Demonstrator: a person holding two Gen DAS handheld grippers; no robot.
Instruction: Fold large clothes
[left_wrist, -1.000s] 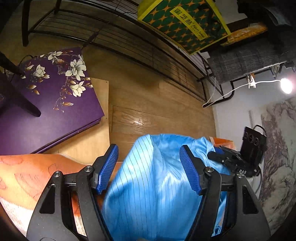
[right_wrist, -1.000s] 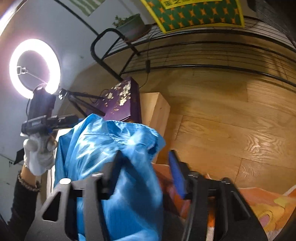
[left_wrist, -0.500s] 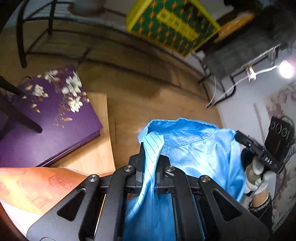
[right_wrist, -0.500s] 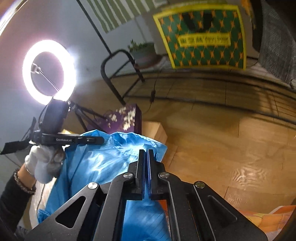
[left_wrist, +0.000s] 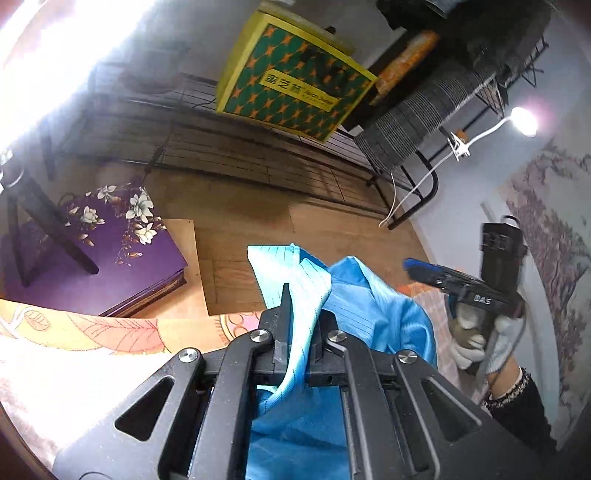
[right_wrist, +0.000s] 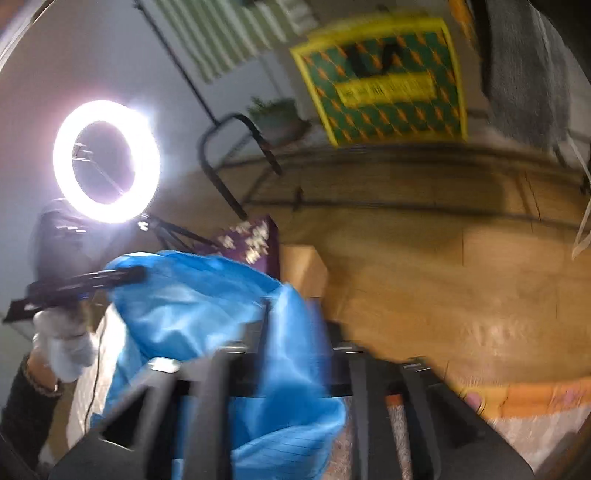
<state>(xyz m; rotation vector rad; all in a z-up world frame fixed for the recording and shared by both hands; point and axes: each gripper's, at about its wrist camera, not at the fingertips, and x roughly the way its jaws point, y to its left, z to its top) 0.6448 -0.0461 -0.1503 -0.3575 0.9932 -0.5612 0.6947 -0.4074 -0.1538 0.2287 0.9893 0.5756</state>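
Observation:
A large light-blue garment with thin stripes (left_wrist: 354, 295) hangs between both grippers above an orange patterned cloth on the table (left_wrist: 110, 332). My left gripper (left_wrist: 301, 310) is shut on a fold of its edge, which sticks up between the fingers. In the right wrist view the garment (right_wrist: 192, 302) drapes over my right gripper (right_wrist: 291, 332), which is shut on it; this view is blurred by motion. Each wrist view shows the other gripper, held in a white-gloved hand: the right one (left_wrist: 461, 284) and the left one (right_wrist: 88, 280).
A purple flowered box (left_wrist: 92, 251) and a plywood board (left_wrist: 184, 258) lie on the wooden floor beyond the table. A black wire rack (left_wrist: 240, 155) holds a green-and-yellow box (left_wrist: 291, 96). A ring light (right_wrist: 107, 162) on a stand shines at the left.
Both grippers, open a second ago, have shut on the blue garment and lifted it. The views have tilted upward, and the right wrist view now blurs with motion.

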